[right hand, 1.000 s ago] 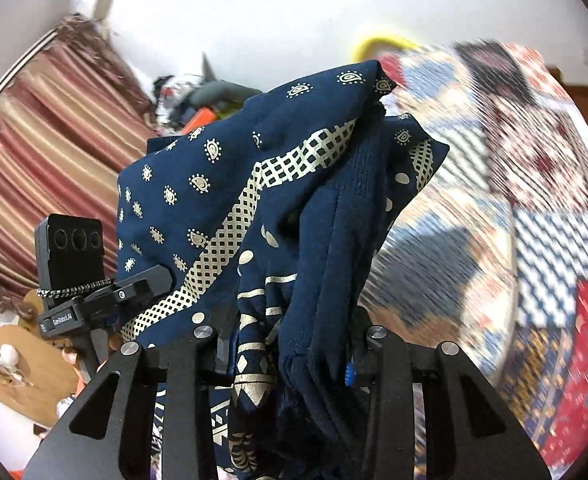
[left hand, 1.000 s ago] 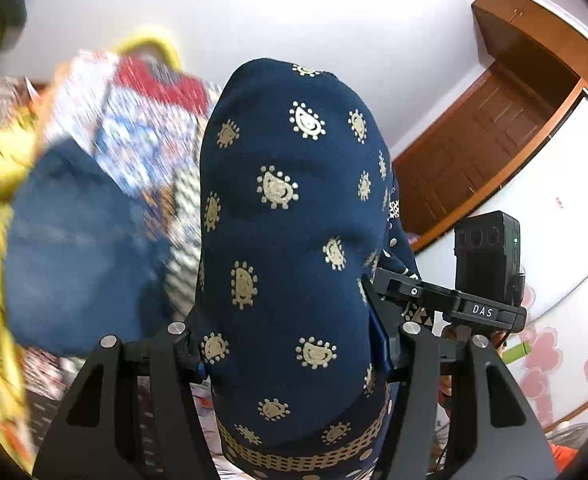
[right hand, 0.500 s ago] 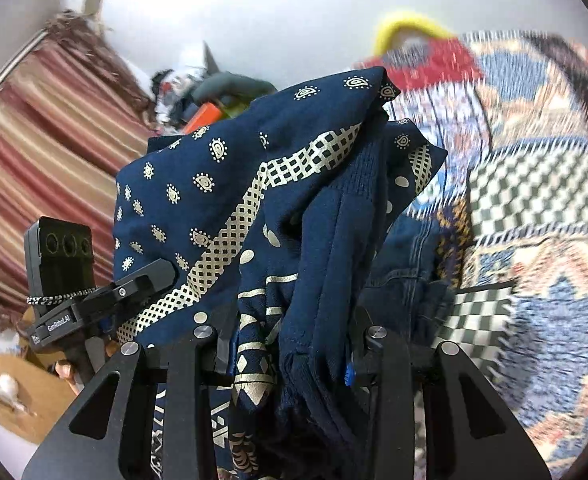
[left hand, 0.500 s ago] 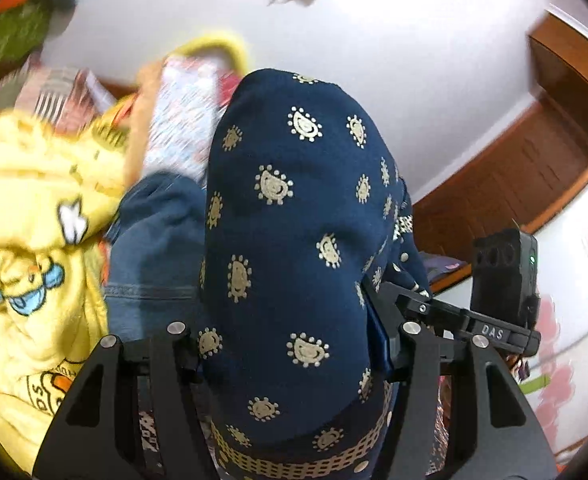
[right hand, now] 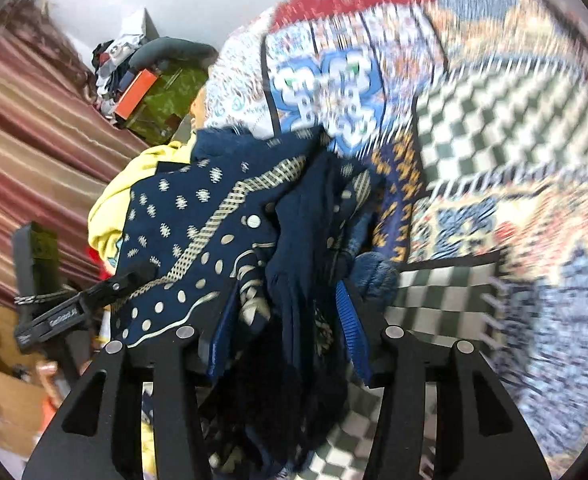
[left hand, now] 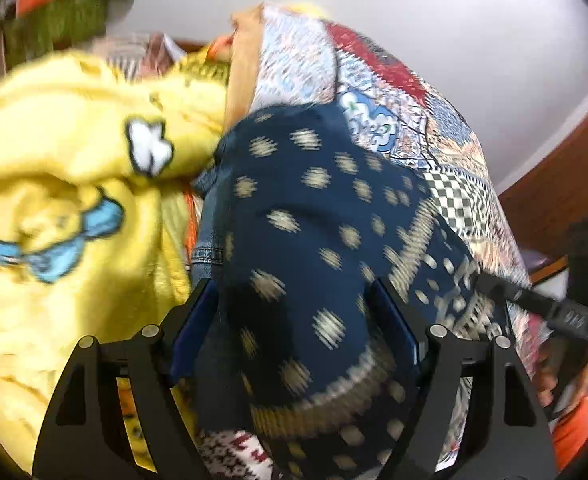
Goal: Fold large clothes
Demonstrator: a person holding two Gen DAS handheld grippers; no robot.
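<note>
A navy garment with gold print (left hand: pixel 313 208) hangs bunched between the fingers of my left gripper (left hand: pixel 294 304), whose jaws are opening; the cloth sags down onto the bed. The same garment (right hand: pixel 198 216) also runs through my right gripper (right hand: pixel 282 292), whose jaws are opening too, with a dark fold loose between the blue pads (right hand: pixel 349 320). Both grippers point down at the patchwork bedspread (right hand: pixel 473 128). The picture is blurred by motion.
A yellow cartoon-print garment (left hand: pixel 62 152) lies heaped at the left, with a piece of blue denim (left hand: pixel 208 240) beside it under the navy cloth. A striped curtain (right hand: pixel 22 120) and a clutter pile (right hand: pixel 162 92) stand beyond the bed. A brown wooden door (left hand: pixel 565 168) is at the right.
Both grippers have tipped and come down toward the bed. Their jaws have widened, and the navy garment, held up high before, now slumps lower onto the denim and bedspread.
</note>
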